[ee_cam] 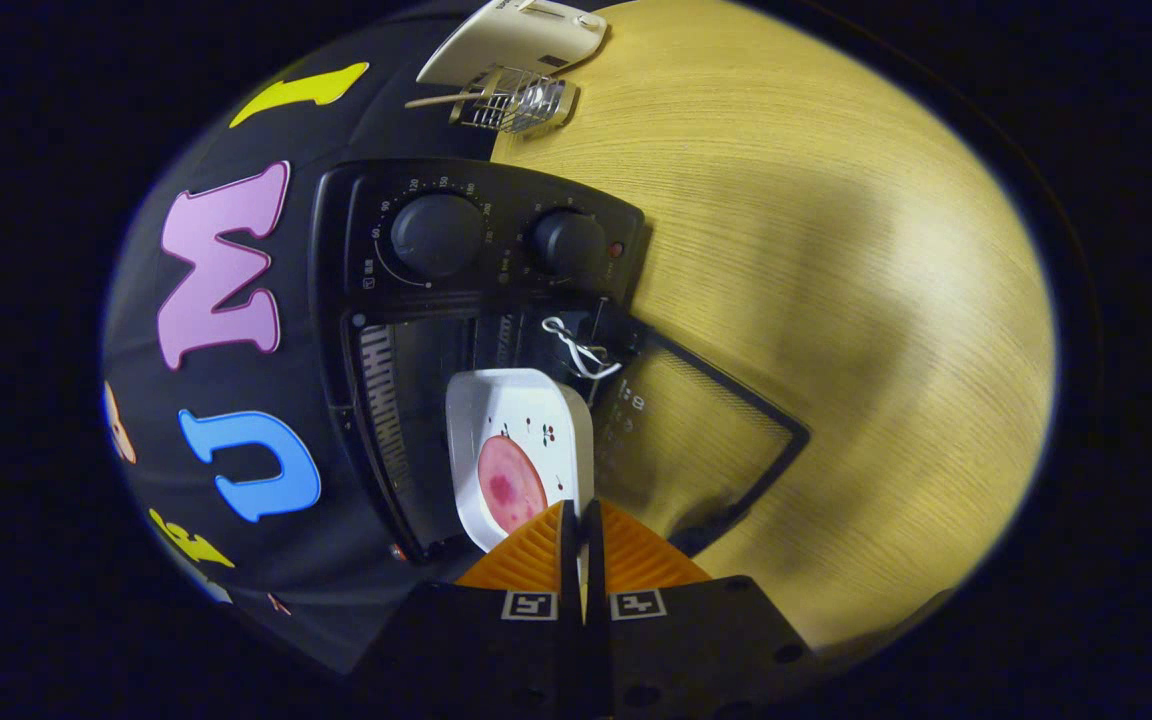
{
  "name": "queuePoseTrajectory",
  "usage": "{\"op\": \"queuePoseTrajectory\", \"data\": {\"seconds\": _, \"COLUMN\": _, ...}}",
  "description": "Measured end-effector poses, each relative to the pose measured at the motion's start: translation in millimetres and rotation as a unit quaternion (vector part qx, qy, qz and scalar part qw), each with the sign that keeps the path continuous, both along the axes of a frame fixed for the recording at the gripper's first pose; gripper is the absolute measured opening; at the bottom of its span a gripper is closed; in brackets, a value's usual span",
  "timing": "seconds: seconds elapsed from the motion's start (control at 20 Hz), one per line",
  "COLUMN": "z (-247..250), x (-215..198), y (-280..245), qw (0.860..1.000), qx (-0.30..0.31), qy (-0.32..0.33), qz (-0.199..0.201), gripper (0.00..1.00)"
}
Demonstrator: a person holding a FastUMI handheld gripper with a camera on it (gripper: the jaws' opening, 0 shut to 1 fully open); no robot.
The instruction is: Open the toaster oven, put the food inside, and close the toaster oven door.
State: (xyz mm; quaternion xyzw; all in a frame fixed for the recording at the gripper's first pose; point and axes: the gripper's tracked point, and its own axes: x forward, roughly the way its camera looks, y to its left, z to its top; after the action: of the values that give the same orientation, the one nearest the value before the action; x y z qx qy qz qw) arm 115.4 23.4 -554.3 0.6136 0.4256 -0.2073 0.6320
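Note:
A black toaster oven (476, 250) with two round knobs stands on the wooden table, seen rolled onto its side in this view. Its glass door (706, 440) hangs open, lying flat over the table. A white square plate (526, 420) carrying a pink round slice of food (511, 483) sits partly inside the oven's open mouth. My gripper (578, 520) is shut on the near rim of that plate, both fingers pressed close together on it. A white cord loop (576, 350) hangs at the door's handle, just beyond the plate.
The wooden table (836, 250) stretches beyond the open door. A white appliance (521, 40) with a small wire rack (516, 100) beside it stands on the table past the oven.

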Motion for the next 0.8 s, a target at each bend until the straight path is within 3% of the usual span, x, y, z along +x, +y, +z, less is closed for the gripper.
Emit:
{"op": "queuePoseTrajectory", "data": {"seconds": 0.45, "z": -20.9, "x": 67.9, "y": 27.1, "qw": 0.992, "qx": 0.013, "qy": 0.009, "qz": -0.123, "gripper": 0.05}}
{"op": "queuePoseTrajectory", "data": {"seconds": 0.8, "z": -29.7, "x": 85.3, "y": 27.0, "qw": 0.988, "qx": 0.004, "qy": 0.023, "qz": -0.152, "gripper": 0.06}}
